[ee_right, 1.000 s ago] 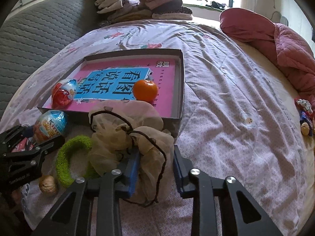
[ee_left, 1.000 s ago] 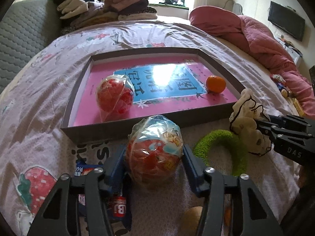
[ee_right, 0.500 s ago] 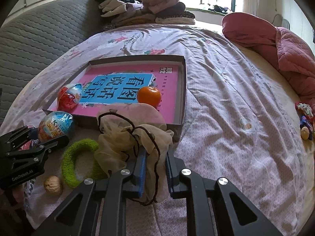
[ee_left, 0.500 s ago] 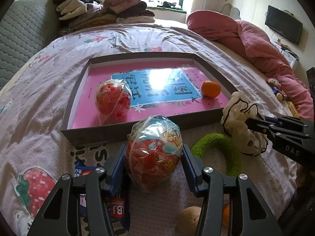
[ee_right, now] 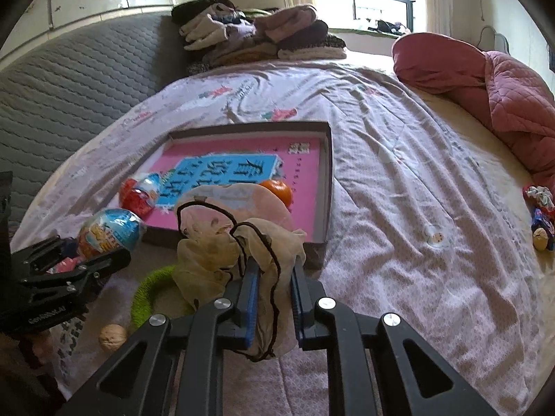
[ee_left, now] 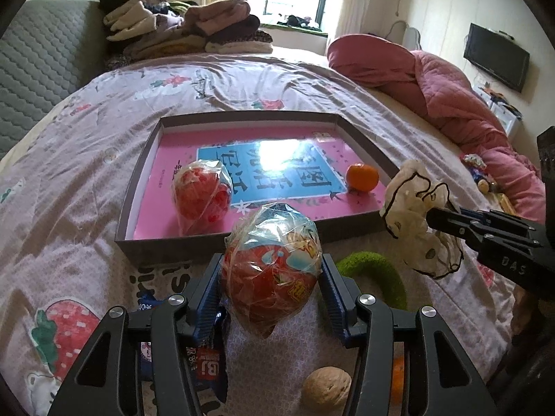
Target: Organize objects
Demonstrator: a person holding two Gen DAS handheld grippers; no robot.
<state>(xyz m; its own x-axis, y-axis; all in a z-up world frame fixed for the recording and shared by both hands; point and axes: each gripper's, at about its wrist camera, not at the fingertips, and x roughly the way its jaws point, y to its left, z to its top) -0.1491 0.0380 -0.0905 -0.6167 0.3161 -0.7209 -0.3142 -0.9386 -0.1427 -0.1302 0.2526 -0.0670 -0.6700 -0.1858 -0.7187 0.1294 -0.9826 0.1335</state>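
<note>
My left gripper (ee_left: 270, 270) is shut on a wrapped toy egg (ee_left: 272, 270), red and blue under clear film, held above the bedsheet just before the tray's near wall. My right gripper (ee_right: 274, 277) is shut on a beige mesh scrunchie with black trim (ee_right: 222, 249), lifted off the bed; the scrunchie (ee_left: 416, 218) also shows at the right of the left wrist view. The shallow grey tray (ee_left: 222, 239) with a pink and blue floor holds a second wrapped egg (ee_left: 201, 197) and a small orange (ee_left: 362, 176).
A green fuzzy ring (ee_left: 378, 270), a walnut (ee_left: 326, 390) and a blue snack packet (ee_left: 208, 367) lie on the sheet near me. Folded clothes (ee_left: 180, 31) are stacked at the far end; a pink quilt (ee_left: 451, 104) and small toys (ee_right: 541, 215) lie to the right.
My right gripper closed onto the scrunchie and lifted it off the bed. My left gripper kept its hold on the egg and both views tilted upward slightly.
</note>
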